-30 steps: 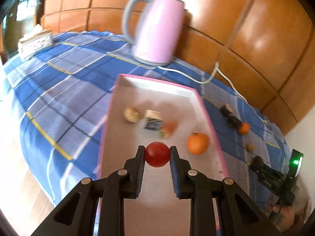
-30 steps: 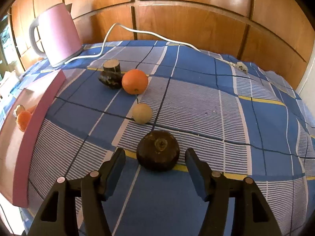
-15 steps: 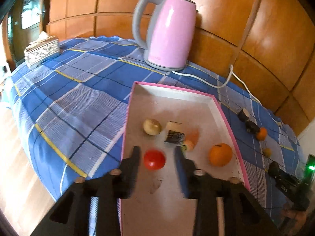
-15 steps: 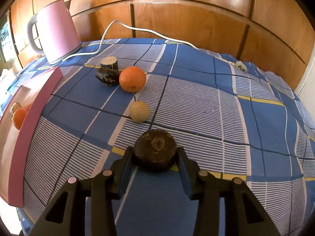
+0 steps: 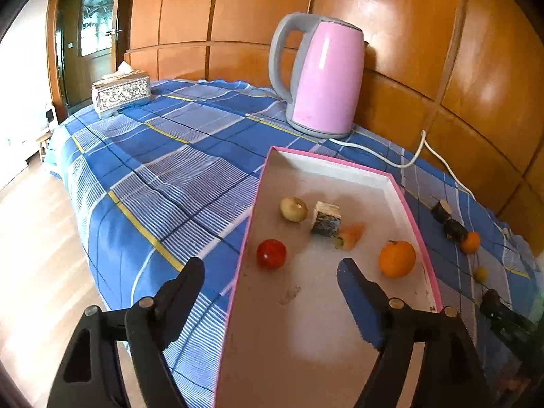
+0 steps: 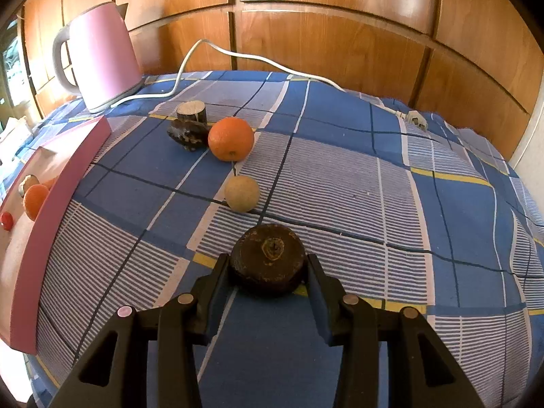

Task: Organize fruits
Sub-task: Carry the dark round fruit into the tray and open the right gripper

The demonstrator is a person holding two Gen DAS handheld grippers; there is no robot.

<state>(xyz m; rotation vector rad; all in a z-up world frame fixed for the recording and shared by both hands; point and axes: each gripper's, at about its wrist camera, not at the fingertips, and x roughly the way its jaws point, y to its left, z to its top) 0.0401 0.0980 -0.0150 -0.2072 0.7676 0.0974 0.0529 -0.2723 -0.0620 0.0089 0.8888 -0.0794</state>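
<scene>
The left tool (image 5: 270,272) hangs over the near end of the pink-rimmed tray (image 5: 413,217) with its jaws spread wide and nothing between them. In the tray lie a small red fruit (image 5: 271,253) near the left wall, just ahead of the tool's tips, an orange (image 5: 397,258) near the right wall, a pale round fruit (image 5: 293,208) farther back, a cut dark-skinned chunk (image 5: 325,219) just beside it, and a small orange-coloured piece (image 5: 350,236) touching or nearly touching that chunk. The tray sits on a bench covered with a blue checked cloth (image 5: 163,156); behind it stands a pink kettle (image 5: 323,78) with a white cord (image 5: 384,159), and a tissue box (image 5: 120,91) sits at the far left corner. The right tool (image 6: 268,268) is clenched on a dark brown round fruit (image 6: 268,255), both fingers pressed against its sides, the fruit resting on the cloth. Ahead of it lie a pale pear-like fruit (image 6: 242,193), well apart, then a second orange (image 6: 231,138) touching a dark lumpy piece (image 6: 187,132), with a cut stub (image 6: 191,110) just behind.
</scene>
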